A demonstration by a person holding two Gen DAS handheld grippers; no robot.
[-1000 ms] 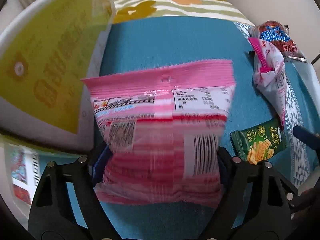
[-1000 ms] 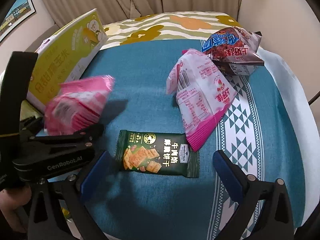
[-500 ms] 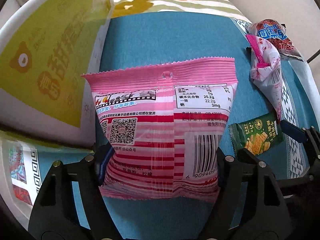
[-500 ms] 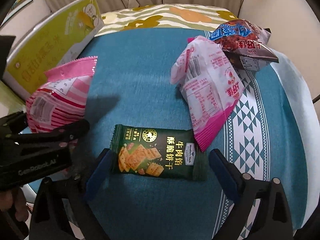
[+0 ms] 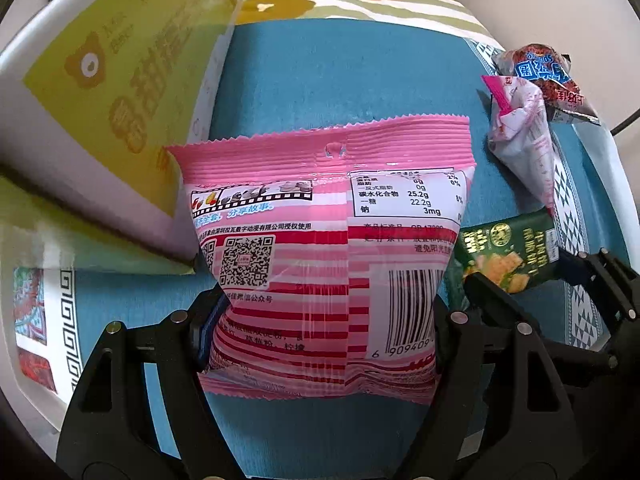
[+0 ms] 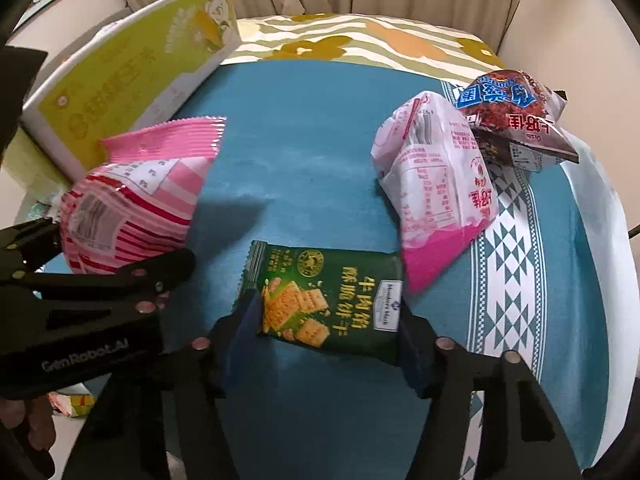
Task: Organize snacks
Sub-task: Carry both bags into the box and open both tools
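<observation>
The right gripper (image 6: 326, 332) has come down and forward over the last second; where the green cracker packet (image 6: 320, 300) lay ahead of its wide-spread fingers, that packet now sits between them, the blue pads (image 6: 246, 320) drawn in to touch its two short ends, so the jaws look closed on it, though whether the grip is firm I cannot tell; the packet seems to lie flat on the teal cloth (image 6: 312, 152), not yet lifted; the left gripper (image 5: 320, 320) keeps its fingers clamped on the lower sides of the pink striped bag (image 5: 324, 248), which is carried above the cloth, back panel and barcode toward the camera, steadier and sharper than a second ago; the yellow-green box (image 5: 120, 92) stands just left of it; the pale pink bag (image 6: 436, 184) and the dark red bag (image 6: 516, 108) lie untouched at the far right, the one leaning against the other; in my judgement one snack is in transit, a second is being taken, and two wait
</observation>
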